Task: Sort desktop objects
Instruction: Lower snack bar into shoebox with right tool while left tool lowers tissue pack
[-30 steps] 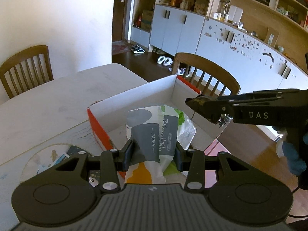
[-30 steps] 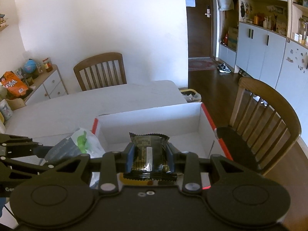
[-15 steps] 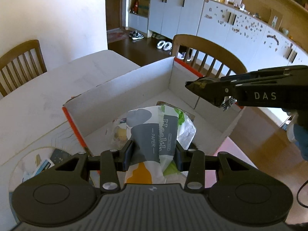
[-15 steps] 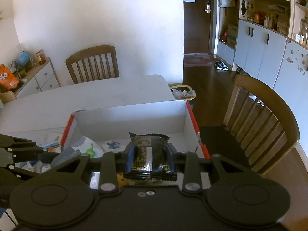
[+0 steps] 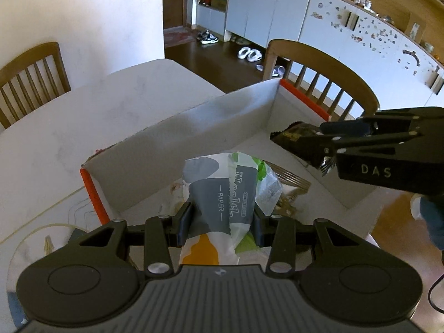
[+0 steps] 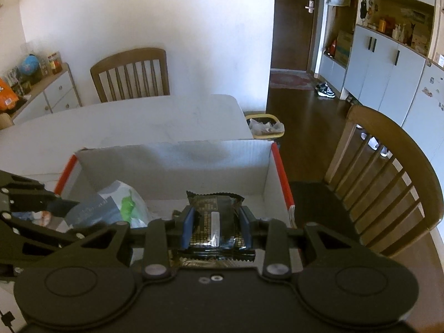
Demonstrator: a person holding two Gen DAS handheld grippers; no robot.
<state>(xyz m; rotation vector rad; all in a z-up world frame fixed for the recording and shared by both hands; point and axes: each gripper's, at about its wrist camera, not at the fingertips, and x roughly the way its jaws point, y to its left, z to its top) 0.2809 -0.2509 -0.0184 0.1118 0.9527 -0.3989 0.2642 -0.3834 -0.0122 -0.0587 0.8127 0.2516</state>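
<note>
Item one: tissue pack (image 5: pixel 222 202), soft plastic wrap printed grey, white, green and orange, marked "PAPER". Location: pinched between the fingers (image 5: pixel 184 222) of the left gripper (image 5: pixel 222 223), hanging over the open box (image 5: pixel 194 127), near its left wall.

Item two: dark snack packet (image 6: pixel 215 222), foil-like, crimped ends. Location: clamped between the blue-padded fingers (image 6: pixel 186 229) of the right gripper (image 6: pixel 215 229), over the right half of the same box. In the left view it is only a dark sliver at that gripper's tip.

Container: white cardboard box, orange-red edges, standing on the pale surface (image 5: pixel 83 111) at its corner. Contents: some wrappers and small packets on the floor of the box; detail unclear.

Surroundings: wooden chair (image 6: pixel 388 183) beside the box, a second chair (image 6: pixel 130 75) across the surface, a small waste bin (image 6: pixel 266 126) on the floor beyond.

Step in hand, by judgement: delivery. Both items are grasped and carried over the box; neither is released.

Next move calls for: lowering each item inside the walls, then spreading the fingers. The two grippers are near each other, so they need to keep apart, and the tissue pack should clear the left wall.
</note>
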